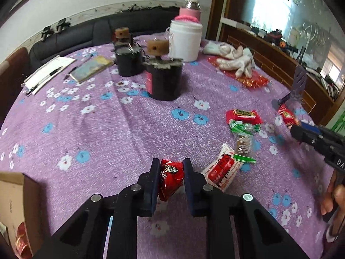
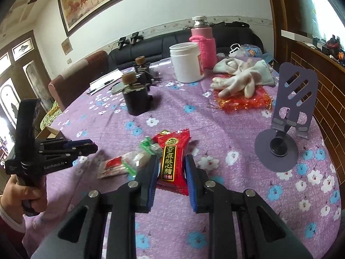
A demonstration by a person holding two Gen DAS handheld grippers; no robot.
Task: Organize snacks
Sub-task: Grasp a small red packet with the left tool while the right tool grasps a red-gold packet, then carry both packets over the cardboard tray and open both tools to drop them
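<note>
two grippers each clamp a wrapped snack above a purple flowered cloth (image 1: 107, 133). in the left wrist view, low centre, the left gripper (image 1: 171, 173) has its pads pressed against a crumpled red packet (image 1: 170, 179), jaws narrow around it. at the lower left edge of that frame stands a cardboard box (image 1: 15, 198) with a red wrapper showing inside. right of centre lie loose snacks: a red candy (image 1: 243, 116), a green one (image 1: 243, 128) touching it, a brown one (image 1: 244, 143) just below, and a white-and-red packet (image 1: 223, 169) near the left gripper.

in the right wrist view, low centre, the right gripper (image 2: 170, 170) pinches a red candy with gold lettering (image 2: 172, 161), jaws narrow on its sides. a hand (image 2: 23, 194) grips the other tool's handle at lower left. further up the frame stand a black tin (image 2: 137, 99), a white jar (image 2: 187, 64), pale gloves (image 2: 239, 79) and, at right, a purple stand (image 2: 295, 99).
</note>
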